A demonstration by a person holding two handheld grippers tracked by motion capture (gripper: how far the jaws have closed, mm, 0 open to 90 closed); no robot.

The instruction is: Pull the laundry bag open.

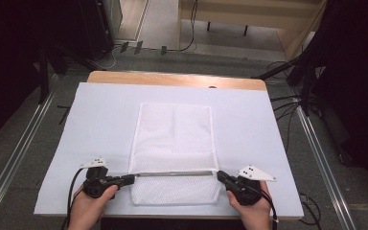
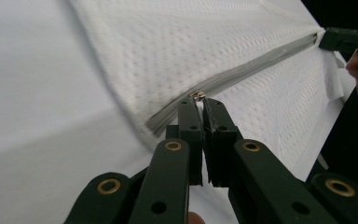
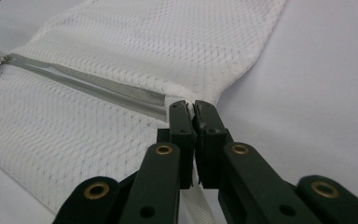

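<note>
left tool point(image 2: 199, 99): I'm pinching the zipper pull point(image 2: 198, 95)
right tool point(image 3: 193, 105): I'm clamping the mesh bag point(image 1: 175, 139) edge

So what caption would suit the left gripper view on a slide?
Left hand-held gripper pinches the zipper pull of a white mesh laundry bag.

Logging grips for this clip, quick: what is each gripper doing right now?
Left gripper: shut on the zipper pull of the mesh bag.
Right gripper: shut on the mesh bag's edge at the zipper's other end.
</note>
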